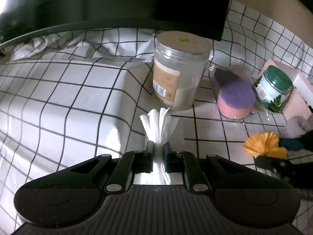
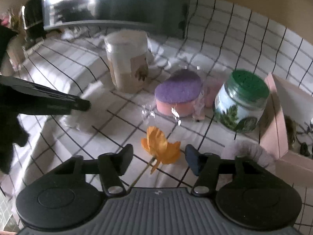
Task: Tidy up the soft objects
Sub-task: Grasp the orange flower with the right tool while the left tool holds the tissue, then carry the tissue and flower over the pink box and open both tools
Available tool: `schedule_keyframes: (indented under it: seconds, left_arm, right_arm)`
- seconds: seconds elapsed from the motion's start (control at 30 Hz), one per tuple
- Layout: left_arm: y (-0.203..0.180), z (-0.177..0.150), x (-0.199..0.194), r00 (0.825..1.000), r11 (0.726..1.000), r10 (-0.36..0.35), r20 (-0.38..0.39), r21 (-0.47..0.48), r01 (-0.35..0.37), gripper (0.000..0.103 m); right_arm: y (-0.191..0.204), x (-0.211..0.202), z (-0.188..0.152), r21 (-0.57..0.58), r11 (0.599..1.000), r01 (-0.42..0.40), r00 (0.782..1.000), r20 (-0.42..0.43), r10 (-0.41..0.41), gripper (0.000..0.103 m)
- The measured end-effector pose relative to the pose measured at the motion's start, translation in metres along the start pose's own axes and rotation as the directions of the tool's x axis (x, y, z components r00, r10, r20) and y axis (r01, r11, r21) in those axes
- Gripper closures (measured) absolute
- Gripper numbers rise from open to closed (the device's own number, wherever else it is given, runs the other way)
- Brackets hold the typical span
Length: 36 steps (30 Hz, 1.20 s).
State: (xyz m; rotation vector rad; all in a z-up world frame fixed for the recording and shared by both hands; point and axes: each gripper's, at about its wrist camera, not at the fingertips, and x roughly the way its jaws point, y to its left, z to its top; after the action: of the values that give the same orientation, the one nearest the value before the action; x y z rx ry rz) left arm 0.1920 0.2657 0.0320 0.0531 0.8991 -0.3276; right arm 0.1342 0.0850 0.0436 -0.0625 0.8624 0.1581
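a white cloth with a black grid (image 1: 58,90) covers the whole surface, rumpled at the back under a large dark box (image 1: 121,4). on it a tall clear jar with a flat pale lid (image 1: 180,70) stands upright just ahead of the left gripper (image 1: 157,146). its tan label carries a barcode, but the print is too small to read.

the left gripper angles steeply down toward the cloth, its jaws squeezed tight on a white tissue (image 1: 158,125), which fans out above the pads and bunches below them.

the right gripper (image 2: 158,156) also tilts down, its jaws standing apart on either side of an orange flower (image 2: 159,146). the pads do not touch the petals, and the thin stem runs back toward the gripper body.

right of the tall jar lies a pink sponge with a purple scouring top (image 2: 178,96), and beside that a small jar with a green lid (image 2: 241,101), tilted. its label shows green trees; no words can be made out. a pink box (image 2: 277,125) sits behind it.
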Motion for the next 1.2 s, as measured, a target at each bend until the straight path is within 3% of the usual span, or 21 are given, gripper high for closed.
schedule_keyframes:
  seconds: [0.07,0.1,0.23,0.4,0.57,0.67,0.8,0.93,1.07,1.2]
  left_arm:
    - [0.002,-0.001,-0.005,1.000,1.000,-0.002,0.011,-0.007,0.002,0.091]
    - [0.003,0.000,-0.009,1.000,1.000,-0.001,0.020,-0.009,0.002,0.091]
    - [0.007,0.025,-0.035,0.995,1.000,0.000,0.097,0.015,-0.001,0.091]
    - [0.003,0.092,-0.077,0.974,0.994,0.021,0.224,0.101,-0.044,0.091]
    - [-0.009,0.158,-0.104,0.931,0.985,0.087,0.356,0.111,-0.134,0.091]
    - [-0.013,0.186,-0.119,0.914,0.990,0.084,0.397,0.067,-0.121,0.091]
    - [-0.027,0.201,-0.128,0.912,0.996,0.050,0.408,0.048,-0.076,0.091]
    - [-0.054,0.205,-0.126,0.917,0.994,0.031,0.397,0.086,-0.070,0.091]
    - [-0.080,0.208,-0.125,0.918,0.993,-0.004,0.396,0.108,-0.042,0.091]
    - [-0.118,0.206,-0.120,0.920,0.985,-0.095,0.379,0.168,0.033,0.091]
  right_arm:
    - [-0.001,0.007,0.001,0.014,1.000,0.003,1.000,-0.032,-0.002,0.079]
    - [-0.002,0.010,0.002,0.013,1.000,0.005,0.999,-0.046,-0.004,0.086]
    - [0.000,0.003,0.016,-0.021,1.000,-0.024,1.000,-0.015,0.023,0.086]
    - [-0.017,-0.027,0.073,0.011,0.995,-0.095,0.992,0.081,0.094,0.086]
    - [-0.053,-0.073,0.135,0.038,0.992,-0.123,0.974,0.198,0.113,0.086]
    - [-0.077,-0.108,0.155,0.035,0.990,-0.135,0.957,0.262,0.121,0.086]
    - [-0.107,-0.152,0.167,0.036,0.982,-0.187,0.929,0.333,0.165,0.086]
    - [-0.124,-0.184,0.177,0.009,0.992,-0.128,0.904,0.412,0.113,0.086]
    - [-0.149,-0.192,0.184,0.044,0.996,-0.083,0.907,0.417,0.057,0.086]
    - [-0.173,-0.204,0.173,0.079,0.996,-0.034,0.898,0.440,-0.004,0.086]
